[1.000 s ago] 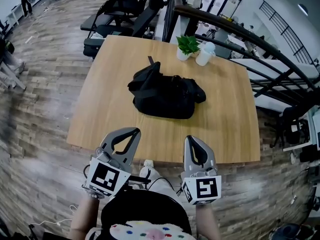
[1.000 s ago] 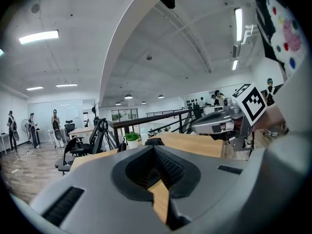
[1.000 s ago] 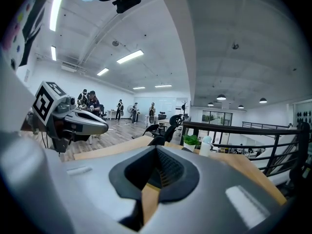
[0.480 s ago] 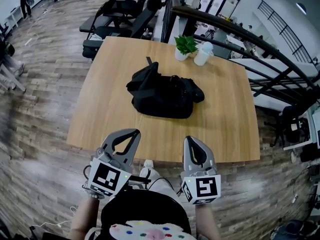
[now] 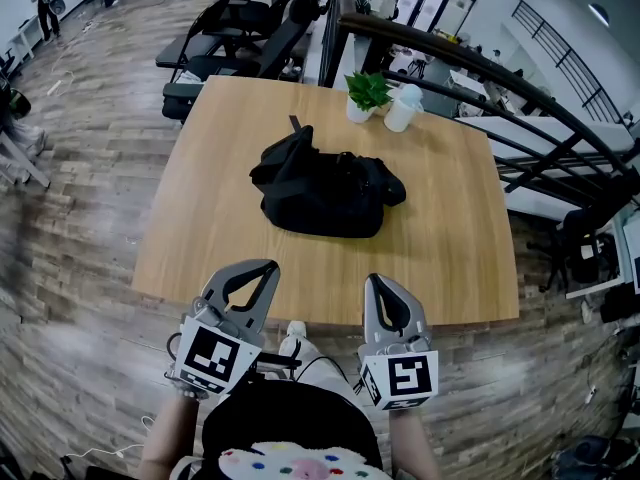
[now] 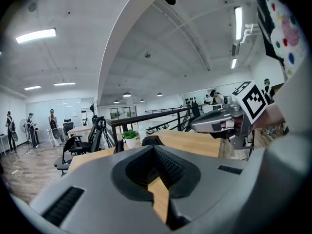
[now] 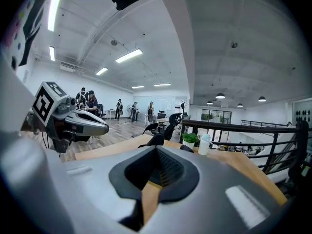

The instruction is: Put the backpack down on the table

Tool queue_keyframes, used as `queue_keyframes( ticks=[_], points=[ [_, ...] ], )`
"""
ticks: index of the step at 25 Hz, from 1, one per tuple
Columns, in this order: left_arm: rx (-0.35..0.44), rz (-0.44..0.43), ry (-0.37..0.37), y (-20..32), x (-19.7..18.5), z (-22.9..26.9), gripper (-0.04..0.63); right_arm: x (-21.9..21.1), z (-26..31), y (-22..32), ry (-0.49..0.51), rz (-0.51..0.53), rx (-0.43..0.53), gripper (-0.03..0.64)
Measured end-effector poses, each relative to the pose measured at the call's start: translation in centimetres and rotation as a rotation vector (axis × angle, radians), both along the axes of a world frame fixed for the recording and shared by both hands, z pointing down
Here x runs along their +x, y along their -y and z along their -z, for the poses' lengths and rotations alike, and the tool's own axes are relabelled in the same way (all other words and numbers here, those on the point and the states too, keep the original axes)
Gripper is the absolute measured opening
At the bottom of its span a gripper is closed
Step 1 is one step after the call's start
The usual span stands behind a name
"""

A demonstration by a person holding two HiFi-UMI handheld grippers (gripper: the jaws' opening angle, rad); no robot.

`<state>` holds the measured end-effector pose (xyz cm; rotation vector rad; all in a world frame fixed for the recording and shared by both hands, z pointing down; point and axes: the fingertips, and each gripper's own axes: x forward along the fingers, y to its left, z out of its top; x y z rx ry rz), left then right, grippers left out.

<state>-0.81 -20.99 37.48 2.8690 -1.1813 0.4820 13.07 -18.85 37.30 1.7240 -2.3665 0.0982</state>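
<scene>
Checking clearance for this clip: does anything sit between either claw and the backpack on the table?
Nothing visible does. Only bare table lies between the left claw, the right claw and the backpack, already resting there. The potted plant and white bottle stand beyond it, near the far edge.

Items on the one desk [image 5: 215,243]: one black backpack [image 5: 325,193], one potted plant [image 5: 366,95], one white bottle [image 5: 404,108]. Grippers: two, one left gripper [image 5: 262,267] and one right gripper [image 5: 377,282]. Black office chairs [image 5: 250,13] beyond the desk: number not determinable.
</scene>
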Motion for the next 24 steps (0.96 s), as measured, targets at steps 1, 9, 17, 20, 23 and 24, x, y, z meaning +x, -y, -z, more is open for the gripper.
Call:
queue_keyframes(
  ticks=[1,9,17,20,23,24],
  points=[
    [-0.001,0.001,-0.001,0.01,0.01,-0.04,0.006,0.05,-0.03,-0.03,-0.001,0.0,-0.001,0.009],
    [-0.003,0.001,0.002,0.0,0.03,-0.12,0.006,0.01,-0.25,-0.19,-0.005,0.006,-0.011,0.009],
    [-0.002,-0.002,0.007,0.15,-0.05,-0.16,0.006,-0.25,-0.44,-0.18,-0.01,0.013,-0.019,0.009],
    [-0.003,-0.002,0.006,0.15,-0.11,-0.3,0.006,-0.43,-0.74,-0.14,-0.009,0.017,-0.024,0.009],
    [-0.005,0.0,0.004,0.16,-0.14,-0.33,0.006,-0.62,-0.85,-0.07,-0.016,0.026,-0.028,0.009],
    [-0.006,0.001,0.004,0.17,-0.16,-0.34,0.006,-0.7,-0.85,-0.04,-0.02,0.031,-0.029,0.009]
  ],
)
